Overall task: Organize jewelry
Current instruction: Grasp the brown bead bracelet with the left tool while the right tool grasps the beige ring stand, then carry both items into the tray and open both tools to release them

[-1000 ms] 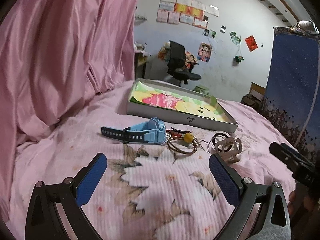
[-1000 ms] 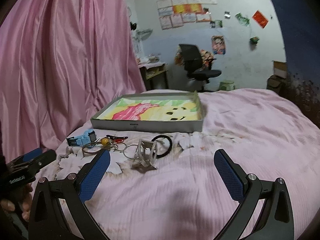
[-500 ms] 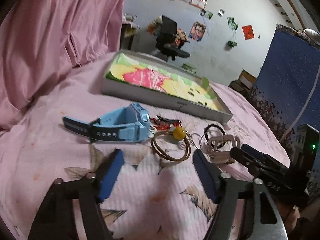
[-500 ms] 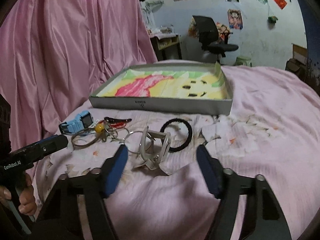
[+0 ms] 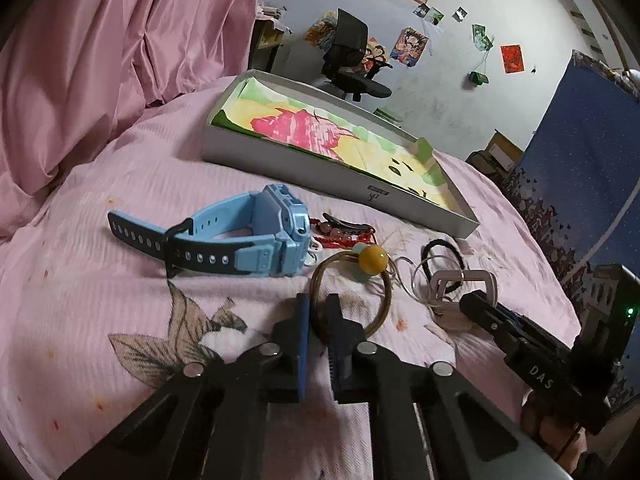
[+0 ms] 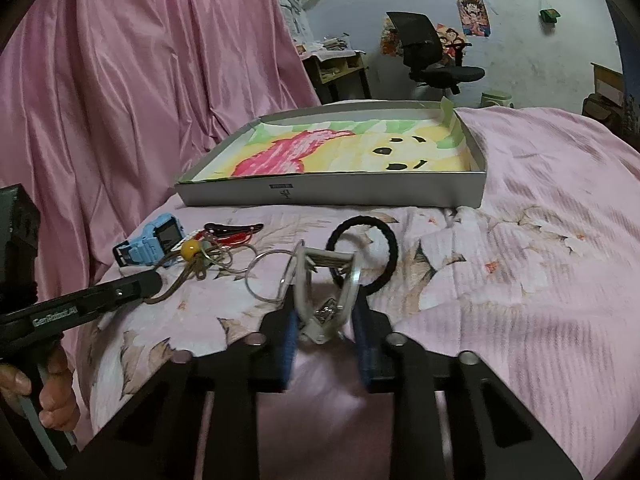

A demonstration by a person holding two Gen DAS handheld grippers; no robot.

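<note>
On a pink bedspread (image 5: 100,280) printed with pale flowers, a small heap of jewelry lies just in front of a shallow grey box (image 5: 320,176) lined with a bright pink, yellow and green drawing.

The left wrist view looks down on the left gripper (image 5: 318,320), whose two fingers are drawn nearly together around the near rim of a thin brass-colored bangle (image 5: 352,292); the wire passes through the narrow gap between the pads, though whether they actually press it is hard to tell from this angle. A yellow bead (image 5: 373,259) sits on the far side of that bangle. Just left of it lies a light blue watch (image 5: 248,246) on its side, and behind it a red beaded piece with a dark hair clip (image 5: 348,228).

Only the right wrist view shows what the right gripper (image 6: 324,324) does: its blue-padded fingers pinch the base of a whitish claw hair clip (image 6: 324,284), which stands upright between them. A black hair tie (image 6: 362,254) lies just behind the clip, and a thin silver ring (image 6: 268,276) rests to its left. From the left camera the same clip is half hidden behind the right gripper's tip.
</note>
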